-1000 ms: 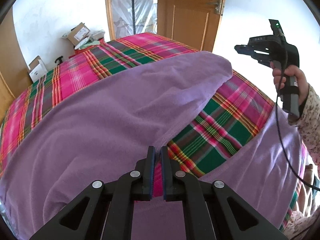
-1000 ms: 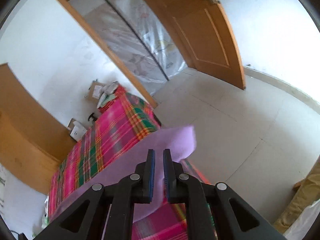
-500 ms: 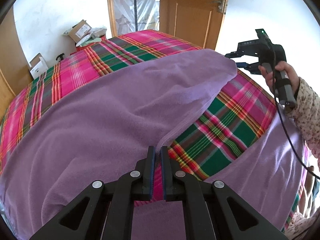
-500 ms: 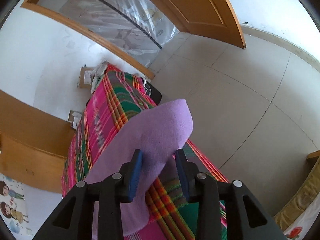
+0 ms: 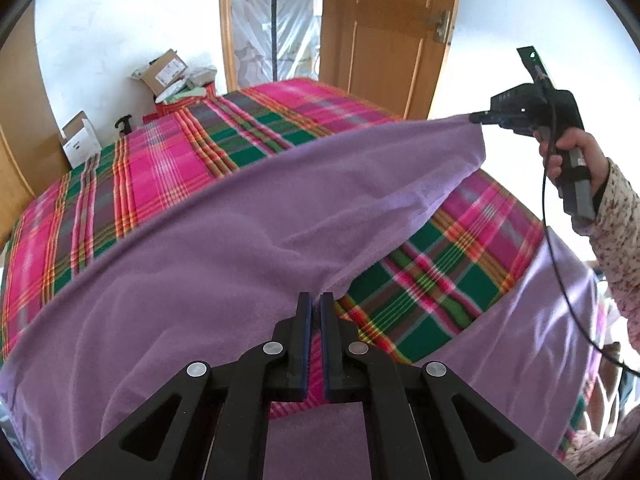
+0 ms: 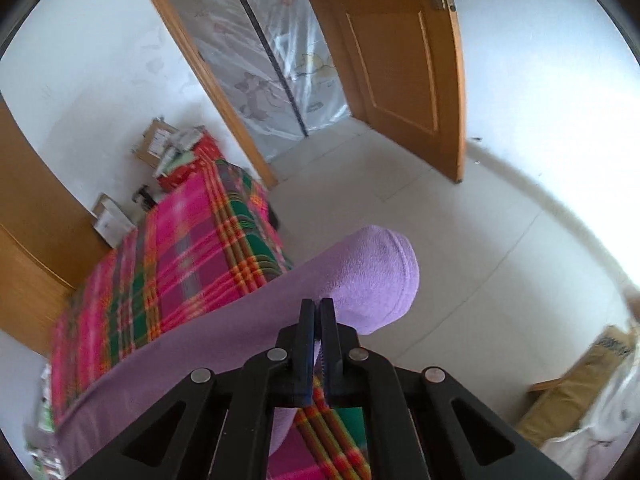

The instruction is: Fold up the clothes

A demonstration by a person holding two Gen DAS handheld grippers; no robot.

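A large purple fleece cloth [image 5: 208, 256] lies spread over a bed with a pink and green plaid bedspread [image 5: 168, 160], one part of it lifted off the bed toward the far right. The cloth looks soft, light and limp: it sags between held points and drapes into loose folds, so it probably has to be taken at corners or along an edge and kept taut, or it will slump and crease. Its nap seems grippy enough that a pinch on a doubled edge should hold. The left tool [image 5: 314, 308] is pressed shut at the near edge of the cloth, where the fabric's fold line runs in toward its tips; the fabric seems pinched there, though the pads hide the contact itself. The right tool [image 6: 317, 314], held in a person's hand [image 5: 568, 152] with a floral sleeve, has just snapped shut on the far corner of the cloth, which bulges past its tips over the tiled floor [image 6: 460, 240]. With both ends held, the next move is likely carrying that raised corner across.
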